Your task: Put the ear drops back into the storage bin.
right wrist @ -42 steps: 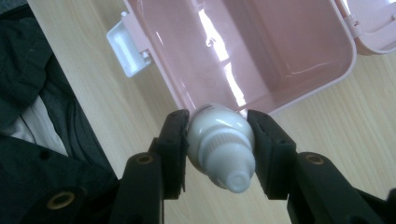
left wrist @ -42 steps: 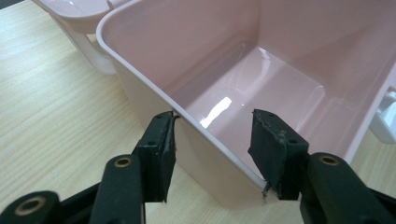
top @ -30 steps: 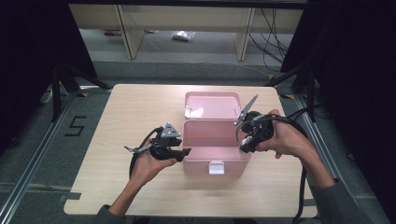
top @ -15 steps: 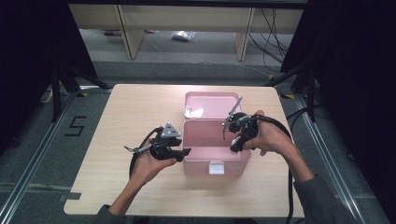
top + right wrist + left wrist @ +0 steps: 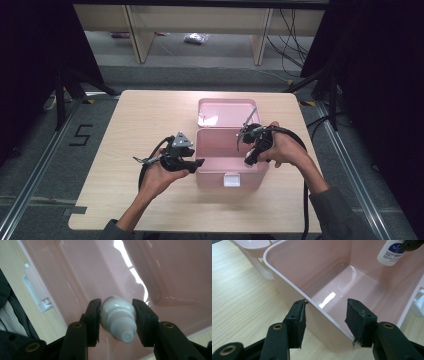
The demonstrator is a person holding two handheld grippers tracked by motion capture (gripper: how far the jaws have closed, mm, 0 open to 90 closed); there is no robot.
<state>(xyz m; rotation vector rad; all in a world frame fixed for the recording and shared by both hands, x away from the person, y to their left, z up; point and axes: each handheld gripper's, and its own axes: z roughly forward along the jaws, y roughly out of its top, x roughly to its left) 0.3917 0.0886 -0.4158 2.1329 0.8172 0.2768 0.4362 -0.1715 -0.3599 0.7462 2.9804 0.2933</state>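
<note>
An open pink box (image 5: 215, 177) stands mid-table with its lid (image 5: 225, 112) folded back. My left gripper (image 5: 197, 162) grips the box's left wall (image 5: 294, 290): one jaw sits outside, the other inside, and both touch the wall where it runs slantwise between them (image 5: 325, 315). My right gripper (image 5: 247, 160) hangs over the right part of the box's inside, shut on a small white bottle (image 5: 118, 315) with its ribbed cap toward the camera. In the left gripper view, the labelled bottle (image 5: 389, 252) hangs above the bare pink floor (image 5: 352, 287).
The box's white latch (image 5: 231, 180) faces the person on the front wall. Light wood table (image 5: 140, 120) lies bare around the box. Shelving and cables stand on the floor beyond the table's far edge. Dark curtains flank both sides.
The right hand has come leftward and down with the bottle, from the box's right rim to over its inside. The left hand has kept still on the wall.
</note>
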